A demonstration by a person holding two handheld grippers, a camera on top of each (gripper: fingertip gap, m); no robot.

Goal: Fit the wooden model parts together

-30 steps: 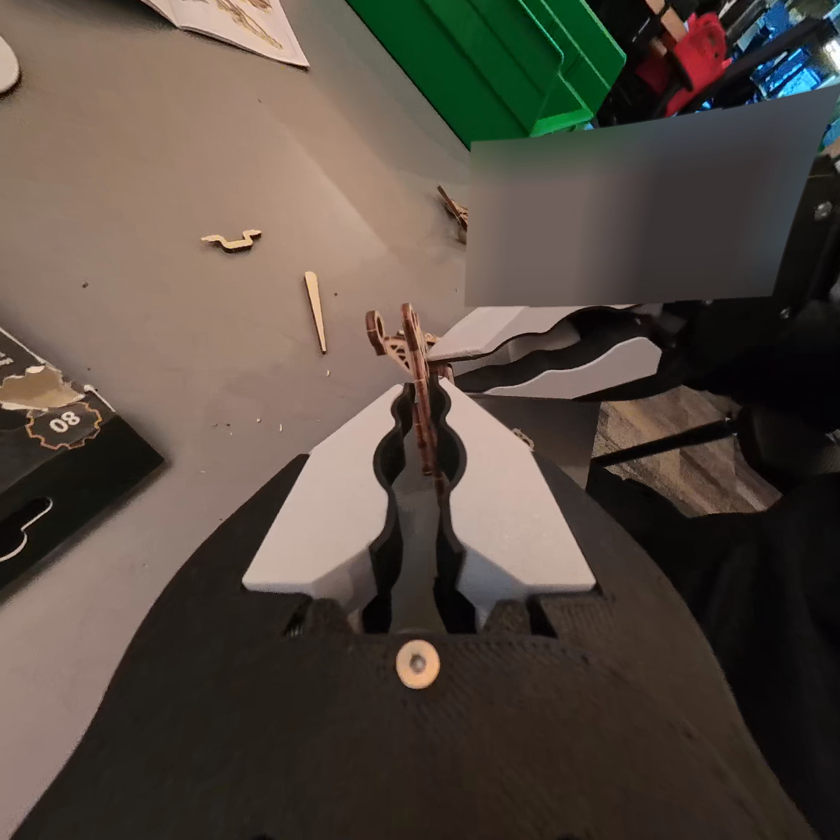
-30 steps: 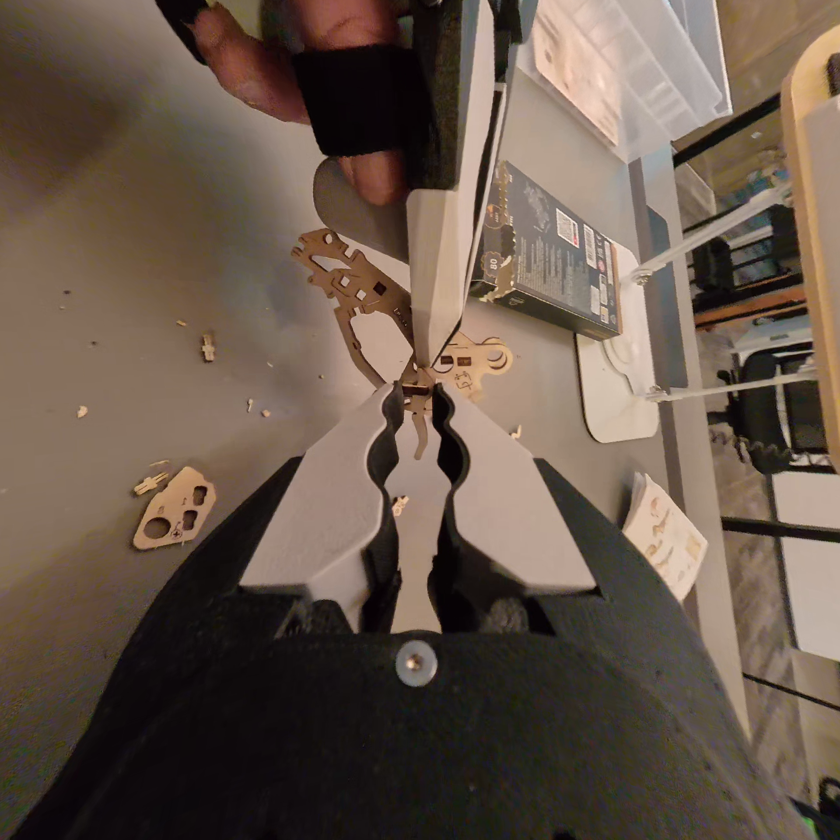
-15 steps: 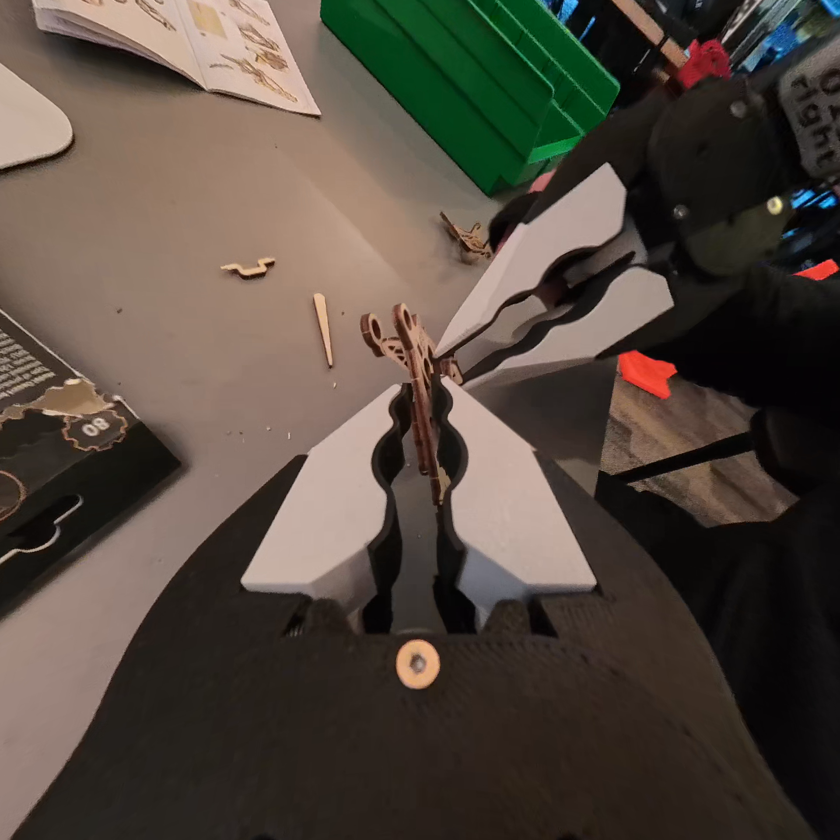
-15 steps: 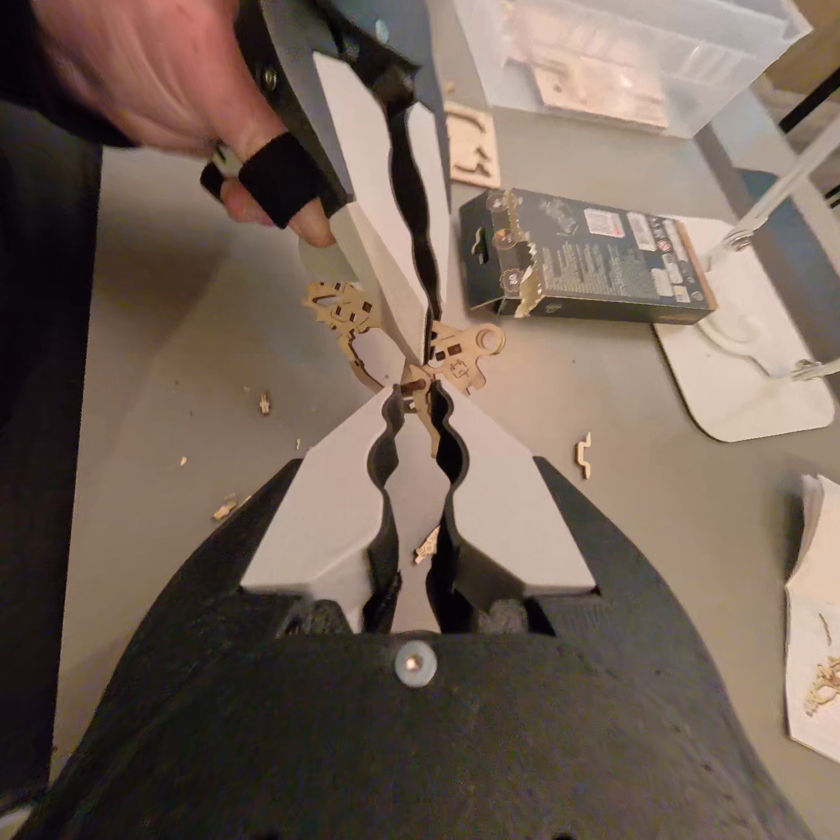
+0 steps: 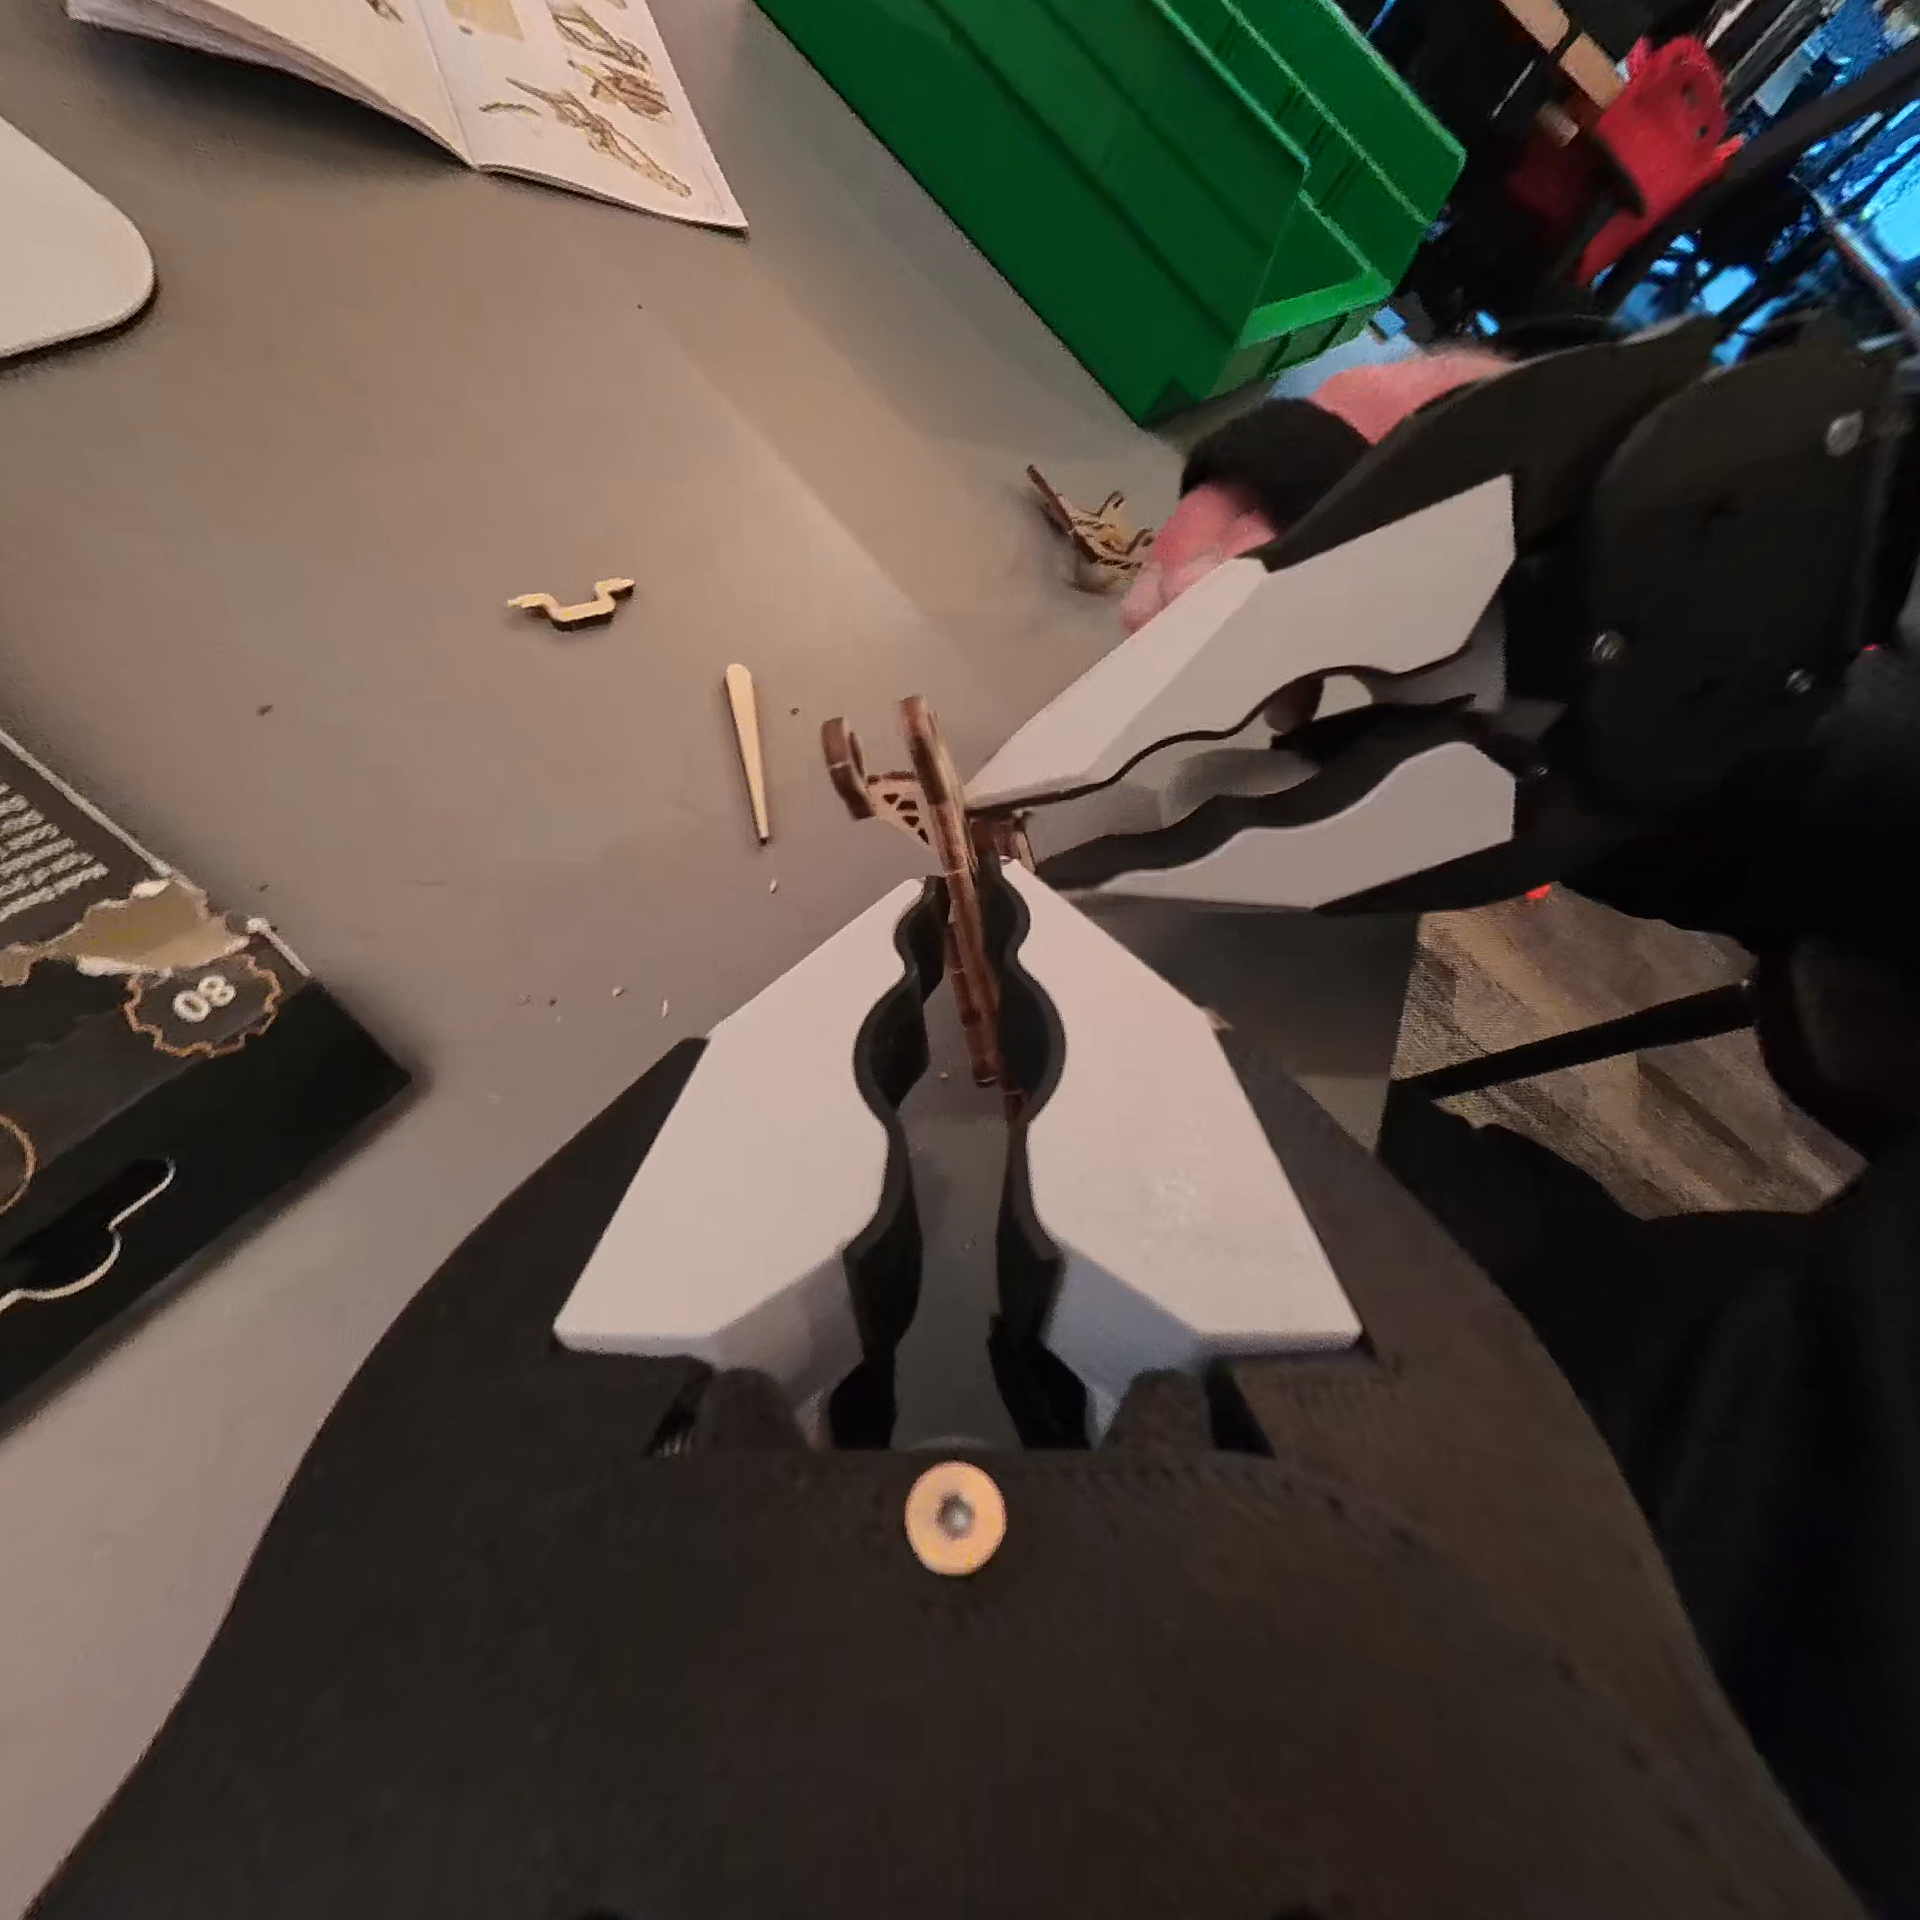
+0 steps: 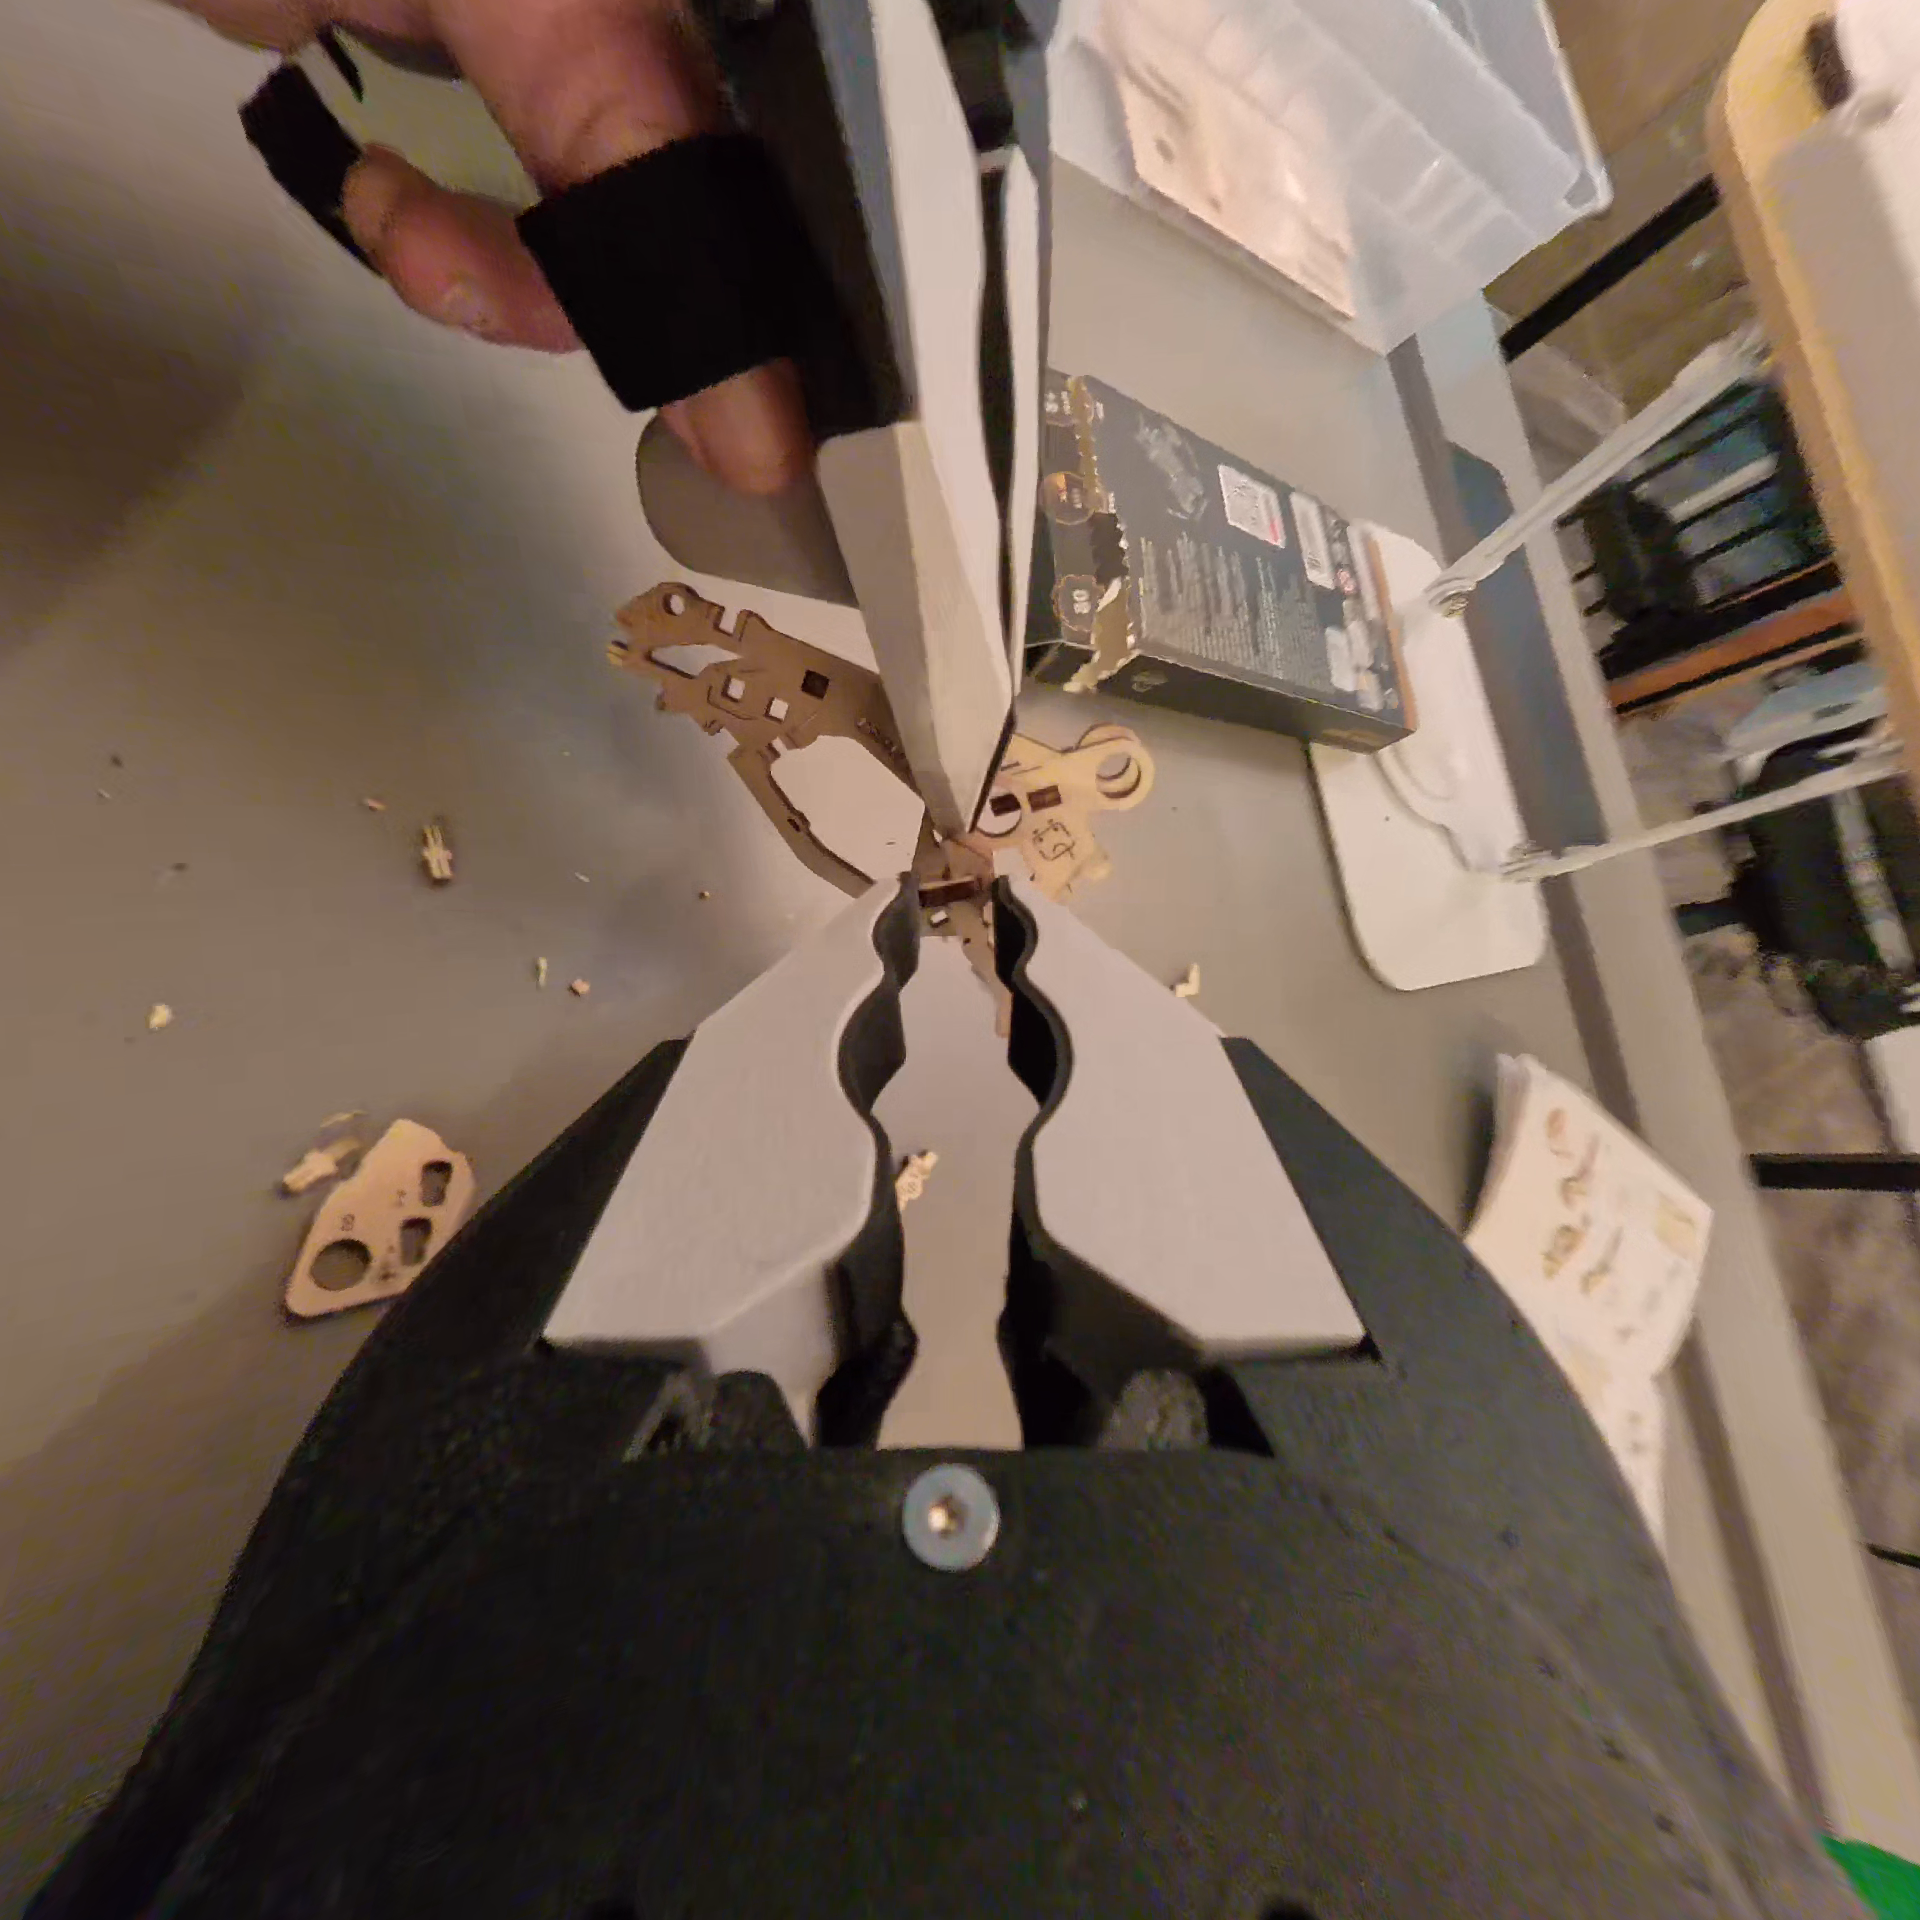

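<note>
- The grey surface (image 5: 395, 436) carries one stack of green bins (image 5: 1122, 166), one dark kit box (image 6: 1226, 582), one clear plastic tub (image 6: 1299, 135) and one open instruction booklet (image 5: 499, 94).
- The left hand-held gripper (image 5: 961, 904) is nearly closed, pinching one flat wooden frame part (image 6: 769, 717) on edge. Its long axis runs crosswise in the right wrist view, sticking out to both sides of the tips.
- The right hand-held gripper (image 6: 951, 899) is closed to a narrow gap on one small slotted wooden piece (image 6: 948, 891). It lies straight ahead of its tips, touching the frame part where the two grippers meet tip to tip, roughly at right angles.
- My guess is that the coming move is a push of the small piece into the frame along the right gripper's forward axis.
- Loose on the surface: one holed wooden plate (image 6: 374, 1236), one zigzag offcut (image 5: 571, 605), one tapered sliver (image 5: 750, 748), one small part cluster (image 5: 1091, 525) by the bins, and scattered chips.
</note>
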